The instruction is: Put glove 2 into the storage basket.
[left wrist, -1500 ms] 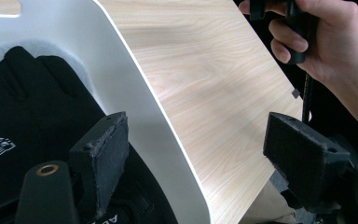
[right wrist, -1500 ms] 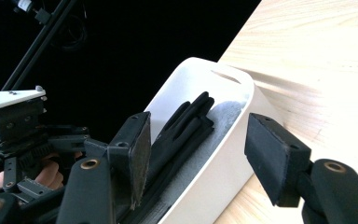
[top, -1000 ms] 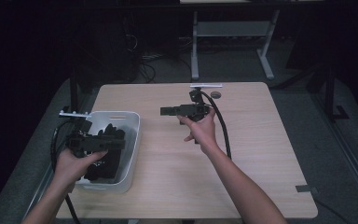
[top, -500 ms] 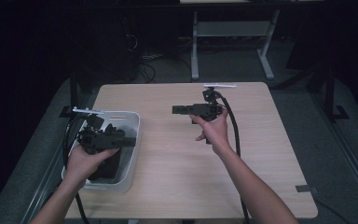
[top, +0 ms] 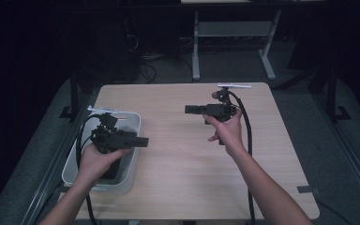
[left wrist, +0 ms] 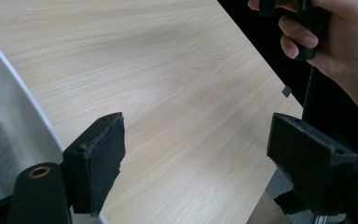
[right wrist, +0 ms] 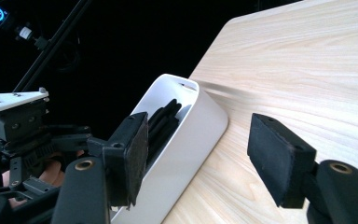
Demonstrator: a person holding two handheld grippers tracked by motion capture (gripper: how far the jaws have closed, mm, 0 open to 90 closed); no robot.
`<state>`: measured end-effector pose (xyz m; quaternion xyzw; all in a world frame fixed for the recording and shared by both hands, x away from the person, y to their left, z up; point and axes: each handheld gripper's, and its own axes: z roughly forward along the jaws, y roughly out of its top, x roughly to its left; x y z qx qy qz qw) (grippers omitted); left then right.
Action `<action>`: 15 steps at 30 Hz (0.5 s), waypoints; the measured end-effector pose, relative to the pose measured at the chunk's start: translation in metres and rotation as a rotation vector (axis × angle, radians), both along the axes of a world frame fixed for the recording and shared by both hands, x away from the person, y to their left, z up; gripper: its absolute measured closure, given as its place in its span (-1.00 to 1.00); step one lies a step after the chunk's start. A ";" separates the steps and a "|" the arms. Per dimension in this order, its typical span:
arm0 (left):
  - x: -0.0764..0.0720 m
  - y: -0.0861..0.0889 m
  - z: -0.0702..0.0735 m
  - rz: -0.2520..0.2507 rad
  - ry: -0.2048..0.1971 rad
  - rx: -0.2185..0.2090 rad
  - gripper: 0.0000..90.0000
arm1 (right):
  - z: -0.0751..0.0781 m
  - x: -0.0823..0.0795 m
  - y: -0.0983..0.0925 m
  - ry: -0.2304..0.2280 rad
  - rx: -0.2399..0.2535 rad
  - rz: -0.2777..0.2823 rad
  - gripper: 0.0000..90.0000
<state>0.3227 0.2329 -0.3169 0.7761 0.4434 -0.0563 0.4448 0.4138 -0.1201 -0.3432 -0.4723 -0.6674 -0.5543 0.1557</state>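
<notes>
**Two open grippers face off over the bench**

Dark room all around, a metal frame standing behind, and a pale wooden bench (top: 183, 154) lit in the middle. At its left edge sits a white bin (top: 130, 140), with dark, strap-like things inside; what they are cannot be told.

The left hand-held gripper (top: 138, 141) hovers above the bin's right rim, held level and pointing right across the bench. The person's left hand (top: 96, 159) wraps its grip over the bin, cable looping off to the left. In the left gripper view the two black pads stand wide apart, bare wood between them, the bin's white wall at the left edge. Open, nothing held.

Over on the right, the right hand-held gripper (top: 191, 109) is held above the bench's far half, pointing left toward the other one, well apart from it. The right hand (top: 225, 129) holds it up, cable trailing down beside the forearm. In the right gripper view its pads (right wrist: 280, 156) are parted too, with the bin's corner and bare bench in the gap. Empty jaws here as well.
</notes>
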 end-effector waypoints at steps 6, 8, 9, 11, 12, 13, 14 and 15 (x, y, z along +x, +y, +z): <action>0.001 -0.008 0.001 -0.008 -0.006 0.000 -0.58 | -0.003 -0.001 -0.010 0.003 0.000 -0.013 -0.16; 0.002 -0.011 0.001 -0.012 -0.004 0.002 -0.58 | -0.003 -0.002 -0.014 0.005 -0.004 -0.015 -0.16; 0.002 -0.013 0.001 -0.012 -0.006 0.000 -0.58 | -0.004 -0.002 -0.015 0.005 -0.006 -0.016 -0.16; 0.002 -0.015 0.002 -0.018 -0.009 0.006 -0.58 | -0.005 -0.003 -0.019 0.009 -0.007 -0.020 -0.17; 0.002 -0.017 0.002 -0.014 -0.009 0.004 -0.58 | -0.006 -0.004 -0.021 0.009 -0.006 -0.024 -0.17; 0.002 -0.019 0.002 -0.019 -0.010 0.007 -0.58 | -0.007 -0.004 -0.022 0.007 -0.007 -0.024 -0.17; 0.002 -0.021 0.002 -0.021 -0.011 0.007 -0.58 | -0.008 -0.005 -0.024 0.006 -0.010 -0.025 -0.17; 0.002 -0.023 0.002 -0.027 -0.011 0.009 -0.58 | -0.008 -0.006 -0.026 0.007 -0.010 -0.026 -0.17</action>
